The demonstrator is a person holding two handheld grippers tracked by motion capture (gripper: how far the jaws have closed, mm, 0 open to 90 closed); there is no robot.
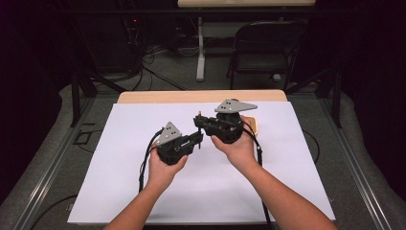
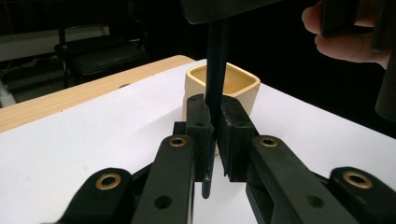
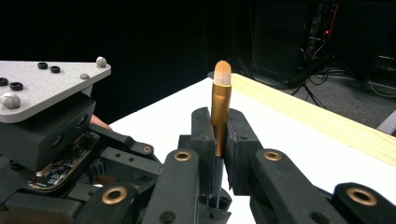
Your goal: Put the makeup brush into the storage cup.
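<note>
A slim brush (image 3: 220,105) with a dark handle (image 2: 217,60), a gold ferrule and a peach bristle tip stands upright between my two grippers above the white sheet. My left gripper (image 2: 214,135) is shut on the lower part of the dark handle. My right gripper (image 3: 219,135) is shut on the brush where the gold ferrule meets the handle. In the high view the left gripper (image 1: 198,139) and the right gripper (image 1: 198,120) meet tip to tip over the middle of the table. A cream square cup (image 2: 233,84) stands just behind the brush, empty as far as I can see.
White sheet (image 1: 143,191) covers the wooden table (image 1: 201,97). The cup (image 1: 253,125) sits at the right, half hidden by the right hand. Beyond the table stand a black folding chair (image 1: 263,48) and a white table leg (image 1: 200,52). Cables trail from both grippers.
</note>
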